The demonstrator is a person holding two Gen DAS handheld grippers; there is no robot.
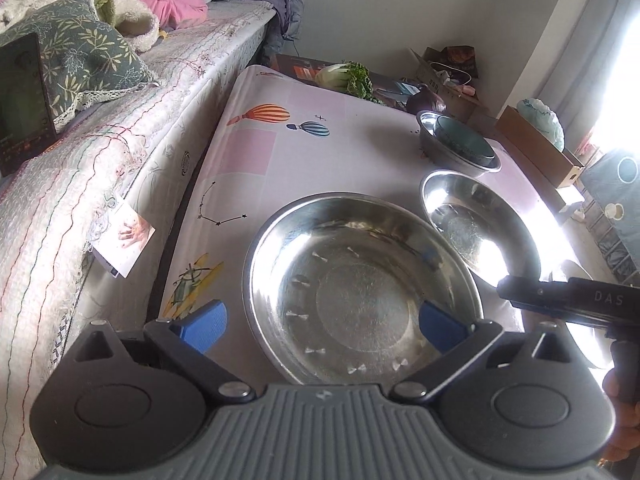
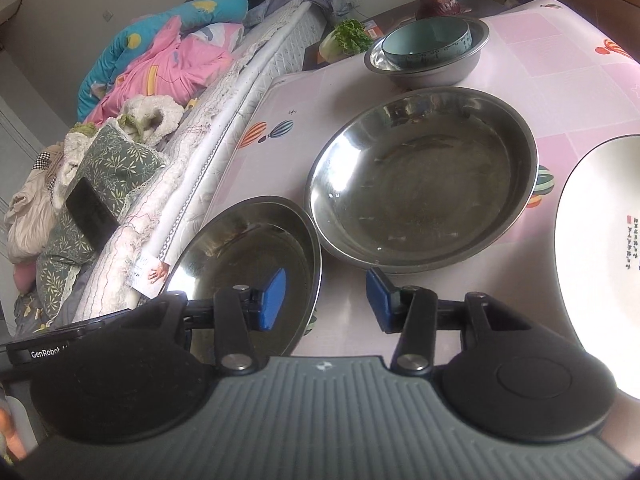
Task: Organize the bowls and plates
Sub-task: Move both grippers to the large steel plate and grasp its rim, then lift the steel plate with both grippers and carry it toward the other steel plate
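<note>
A steel plate [image 1: 360, 288] lies on the pink table [image 1: 300, 160], close to the bed. My left gripper [image 1: 324, 326] stands wide open astride its near left rim, one blue pad outside it and one over its inside. The right wrist view shows that same plate [image 2: 240, 256] at the lower left. My right gripper [image 2: 326, 298] is open across its right rim, with neither pad touching. A second steel plate [image 2: 424, 176] [image 1: 476, 224] sits beside it. Farther back a steel bowl [image 2: 428, 60] holds a teal bowl [image 2: 424, 42]. A white plate [image 2: 600, 248] is at the right.
A bed [image 1: 120, 140] with pillows and bedding runs along the table's left side. Greens [image 1: 348, 76] and a purple cabbage [image 1: 426, 100] lie past the far edge. A cardboard box [image 1: 536, 148] stands at the right. The right gripper's body [image 1: 568, 300] reaches in beside the plates.
</note>
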